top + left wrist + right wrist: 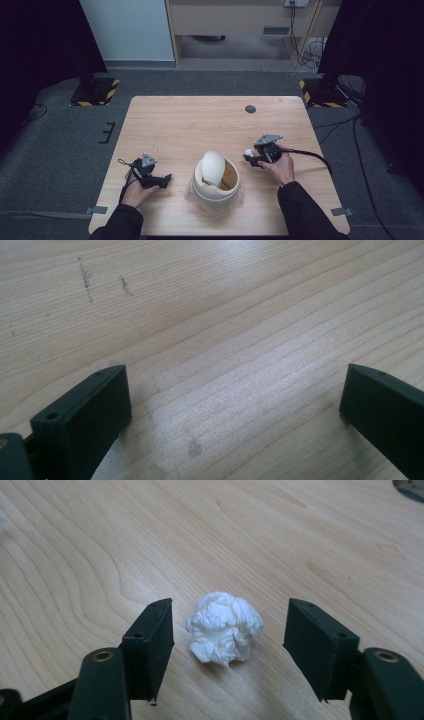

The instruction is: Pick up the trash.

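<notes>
Right gripper [229,647] sits low over the table [200,120] right of the bin [216,184], hand [280,167] gripping it from behind with forearm coming in from the bottom edge; jaws spread either side of a crumpled paper wad [225,628], gaps on both sides, not touching it. Left gripper [235,410] is near the front-left of the table, left hand [136,192] under it, jaws wide apart over bare wood. Bin stands between the two grippers, its white swing lid [214,169] tilted.
</notes>
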Demonstrator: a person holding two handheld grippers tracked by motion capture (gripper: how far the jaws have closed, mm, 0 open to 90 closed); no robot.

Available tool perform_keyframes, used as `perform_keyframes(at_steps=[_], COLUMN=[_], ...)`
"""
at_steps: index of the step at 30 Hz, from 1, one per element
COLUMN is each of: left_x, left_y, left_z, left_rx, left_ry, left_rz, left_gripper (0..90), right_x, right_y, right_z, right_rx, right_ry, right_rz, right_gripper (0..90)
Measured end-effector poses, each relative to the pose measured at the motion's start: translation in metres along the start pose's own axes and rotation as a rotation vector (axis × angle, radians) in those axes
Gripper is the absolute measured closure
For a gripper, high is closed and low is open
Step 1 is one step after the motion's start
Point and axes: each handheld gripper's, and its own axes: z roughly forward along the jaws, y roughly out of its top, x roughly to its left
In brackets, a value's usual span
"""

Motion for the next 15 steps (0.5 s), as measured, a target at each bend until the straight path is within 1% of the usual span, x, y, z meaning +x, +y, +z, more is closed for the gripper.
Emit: perform_keyframes(at_steps=[5, 8, 12, 13, 15], left_x=[0.0000, 0.0000, 0.0000, 0.0000, 0.0000], left_y=[0.0000, 0.0000, 0.0000, 0.0000, 0.0000], left_z=[0.0000, 0.0000, 0.0000, 0.0000, 0.0000], left_rx=[0.000, 0.000, 0.000, 0.000, 0.000], left_ry=[0.000, 0.000, 0.000, 0.000, 0.000], left_rz=[0.000, 0.000, 0.000, 0.000, 0.000], left_gripper=[0.0, 0.0, 0.0, 0.0, 0.0], right_x=[-0.0014, -0.0013, -0.0015, -0.0015, -0.0015], right_y=[-0.0024, -0.0023, -0.0021, -0.0021, -0.0017], right_z=[0.0047, 0.0076, 0.0091, 0.0091, 0.0090], right_rx=[0.023, 0.029, 0.040, 0.040, 0.038], right_ry=[-0.005, 0.002, 0.011, 0.011, 0.016], right_rz=[0.001, 0.001, 0.003, 0.003, 0.003], right_gripper=[41.1, 44.8, 52.1, 52.1, 57.0])
